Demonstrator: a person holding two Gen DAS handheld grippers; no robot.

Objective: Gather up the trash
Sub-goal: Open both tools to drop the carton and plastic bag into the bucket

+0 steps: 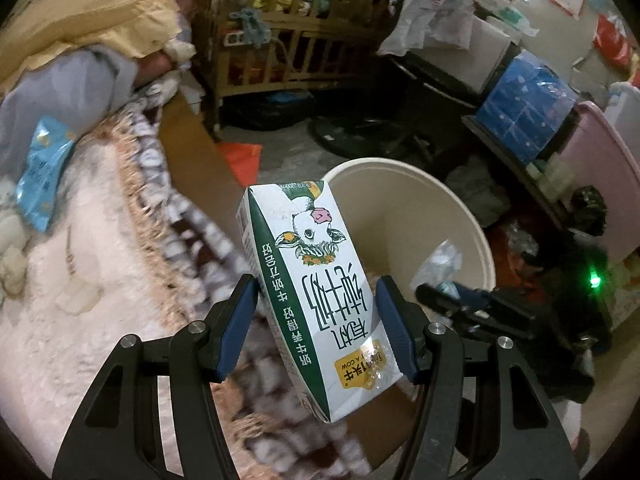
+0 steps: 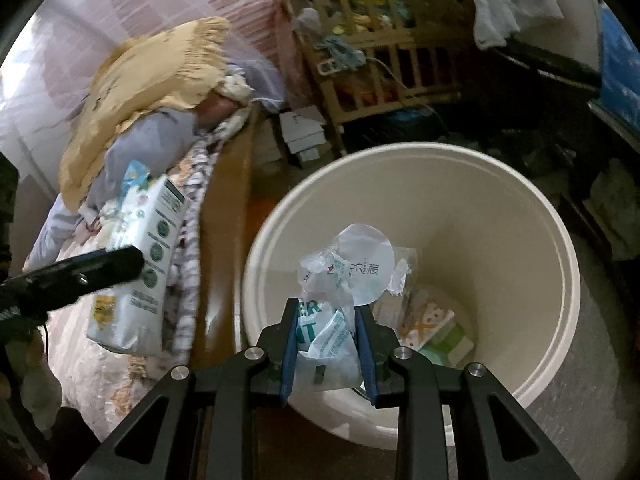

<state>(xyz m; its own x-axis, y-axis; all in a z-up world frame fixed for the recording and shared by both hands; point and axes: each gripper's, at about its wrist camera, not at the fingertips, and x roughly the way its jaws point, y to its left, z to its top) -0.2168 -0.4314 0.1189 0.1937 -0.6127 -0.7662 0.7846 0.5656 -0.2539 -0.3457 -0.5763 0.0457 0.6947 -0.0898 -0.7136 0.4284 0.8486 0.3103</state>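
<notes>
A: In the left wrist view, the left gripper (image 1: 316,322) stands about half open, and its blue pads press on both sides of a milk carton (image 1: 310,276). The carton is white and green with a cow's face on it, and its print reads upside down from here. It sits tilted between the fingers, over the edge of the patterned bed cover (image 1: 132,240), just beside the cream trash bucket (image 1: 476,240).

B: And the other gripper?

A: The right gripper shows there as a dark shape (image 1: 452,300) over the bucket's near rim. A blue packet (image 1: 44,172) lies further back on the bed.

B: What does the right wrist view give?

A: The right gripper (image 2: 326,344) is closed nearly all the way, pinching a crumpled clear plastic bag (image 2: 340,292) with green print. The bag hangs over the open mouth of the trash bucket (image 2: 520,208). Inside, on the bottom, lie a carton and some paper scraps (image 2: 436,328).

B: And the milk carton?

A: It shows at the left (image 2: 140,264), over the bed, outside the bucket's rim, with the left gripper's black finger (image 2: 80,276) across it.
</notes>
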